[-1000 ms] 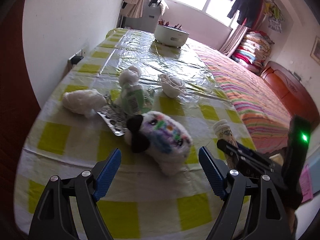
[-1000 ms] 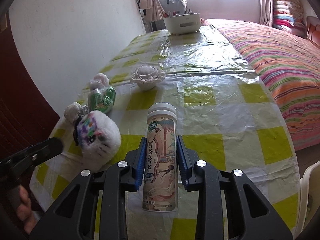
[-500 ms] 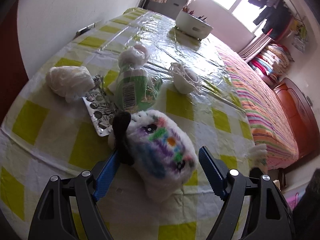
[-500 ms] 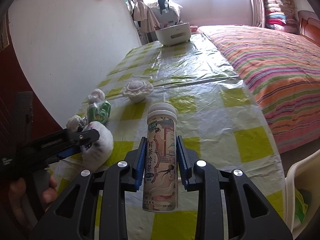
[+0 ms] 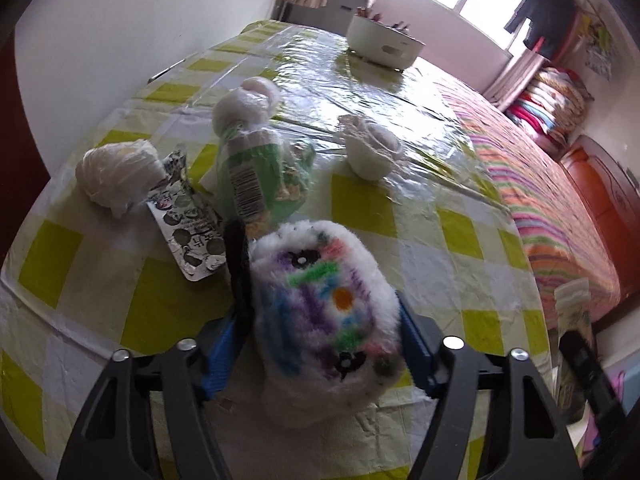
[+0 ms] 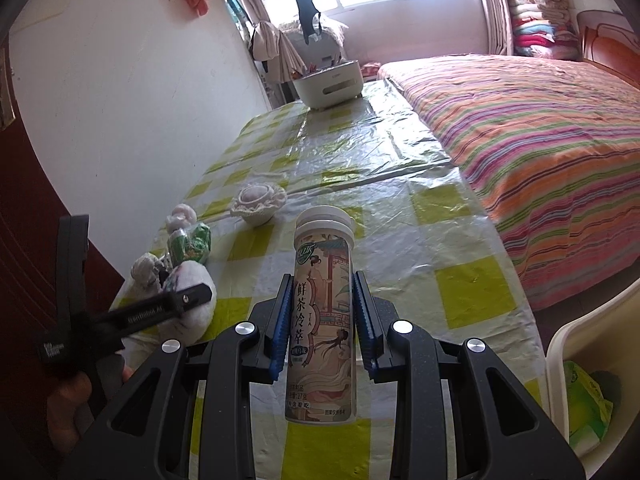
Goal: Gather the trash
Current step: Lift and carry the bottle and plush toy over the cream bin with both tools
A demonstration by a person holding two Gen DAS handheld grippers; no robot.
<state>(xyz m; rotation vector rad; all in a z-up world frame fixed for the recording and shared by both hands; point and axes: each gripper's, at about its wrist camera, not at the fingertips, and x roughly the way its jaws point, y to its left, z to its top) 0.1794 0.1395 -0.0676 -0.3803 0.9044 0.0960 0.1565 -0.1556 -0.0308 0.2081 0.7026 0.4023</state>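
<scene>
A fluffy white plush toy scribbled with colours lies on the yellow-checked table. My left gripper straddles it, jaws closing, both blue pads touching its sides. From the right wrist view that left gripper also shows against the plush. My right gripper is shut on an upright printed tea tube with a white cap, held above the table. Beyond the plush lie a foil blister pack, a green wrapped packet, a white crumpled wad and a white paper cup.
A white pot stands at the table's far end. A striped bed runs along the table's right side. A cream bin with a green bag inside sits low right. A white wall borders the left.
My left gripper moved forward and down over the plush toy and its jaws narrowed onto it. My right gripper drew back with the tea tube, still held.
</scene>
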